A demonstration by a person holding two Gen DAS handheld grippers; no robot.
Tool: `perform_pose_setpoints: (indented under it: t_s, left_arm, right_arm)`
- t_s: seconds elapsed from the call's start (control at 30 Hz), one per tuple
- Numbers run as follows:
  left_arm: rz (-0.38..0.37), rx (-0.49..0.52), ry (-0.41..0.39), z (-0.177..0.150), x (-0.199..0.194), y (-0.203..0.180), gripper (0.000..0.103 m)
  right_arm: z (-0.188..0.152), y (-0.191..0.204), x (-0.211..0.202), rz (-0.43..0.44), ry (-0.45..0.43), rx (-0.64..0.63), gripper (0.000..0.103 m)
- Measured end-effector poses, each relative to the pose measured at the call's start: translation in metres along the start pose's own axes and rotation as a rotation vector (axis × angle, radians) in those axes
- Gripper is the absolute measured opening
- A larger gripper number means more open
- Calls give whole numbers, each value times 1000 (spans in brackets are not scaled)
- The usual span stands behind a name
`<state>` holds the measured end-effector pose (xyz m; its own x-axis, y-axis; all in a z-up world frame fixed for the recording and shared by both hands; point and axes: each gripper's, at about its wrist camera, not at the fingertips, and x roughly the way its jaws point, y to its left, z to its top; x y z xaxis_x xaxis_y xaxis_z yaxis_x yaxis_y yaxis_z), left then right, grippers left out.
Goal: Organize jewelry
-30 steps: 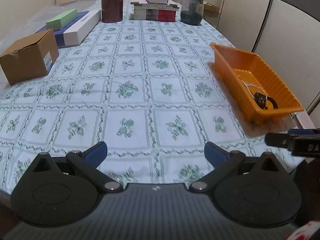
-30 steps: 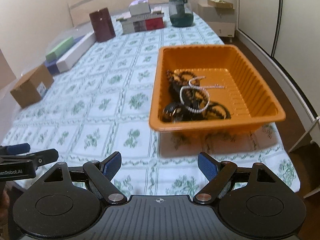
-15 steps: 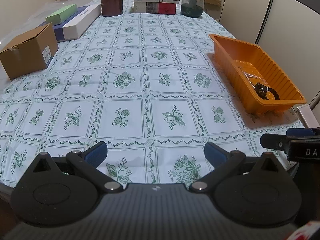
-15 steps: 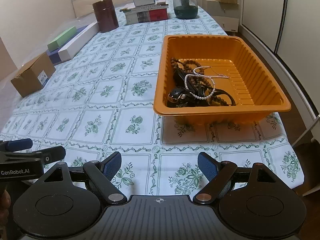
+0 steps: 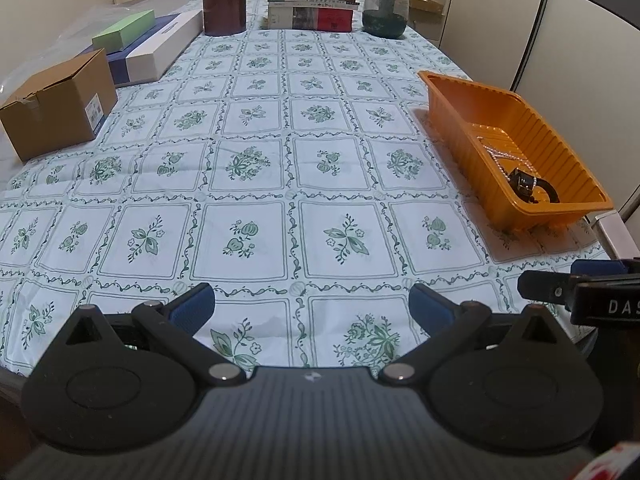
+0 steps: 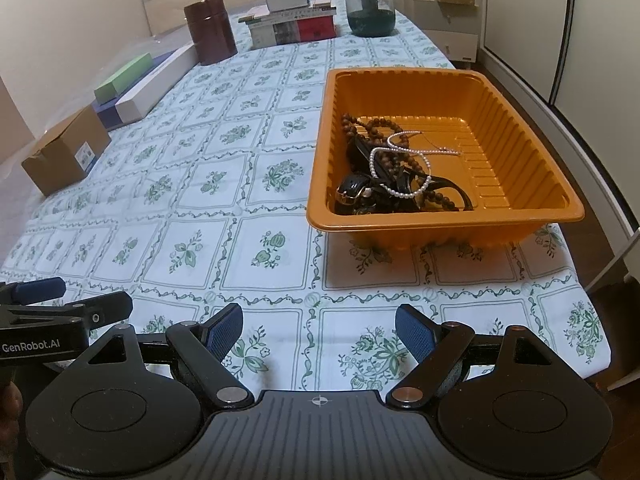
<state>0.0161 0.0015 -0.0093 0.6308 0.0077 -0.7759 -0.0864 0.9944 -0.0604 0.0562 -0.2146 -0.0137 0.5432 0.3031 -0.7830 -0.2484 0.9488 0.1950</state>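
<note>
Blue-padded fingers [image 5: 192, 306] of the left tool [image 5: 311, 305] stand wide apart with nothing between them, low over the near edge of the surface [image 5: 248, 184] and its green floral cloth. The right tool [image 6: 319, 330] is spread just as wide and holds nothing. Beyond it, toward the surface's right edge, sits an orange ribbed plastic tray [image 6: 520, 168]. Jewelry [image 6: 394, 176] lies tangled in the tray's near left corner: a dark brown wooden bead strand [image 6: 370, 124], a white pearl strand [image 6: 400, 194] looped over it, and a glossy black watch [image 6: 354, 194] with its strap. Farther left are a cardboard box [image 5: 56, 102] and flat boxes [image 5: 156, 54]; at the far end stand a brown canister [image 5: 224, 0], stacked books [image 5: 310, 14] and a green glass jar [image 5: 385, 10].
</note>
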Motion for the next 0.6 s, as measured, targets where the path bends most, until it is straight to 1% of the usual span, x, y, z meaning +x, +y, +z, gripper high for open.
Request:
perform_pose_setpoints:
  t_s: [0.6]
  left_arm:
    - [-9, 2, -1, 0, -1, -1, 102]
  right_arm:
    - [1, -1, 0, -1, -3, 2, 83]
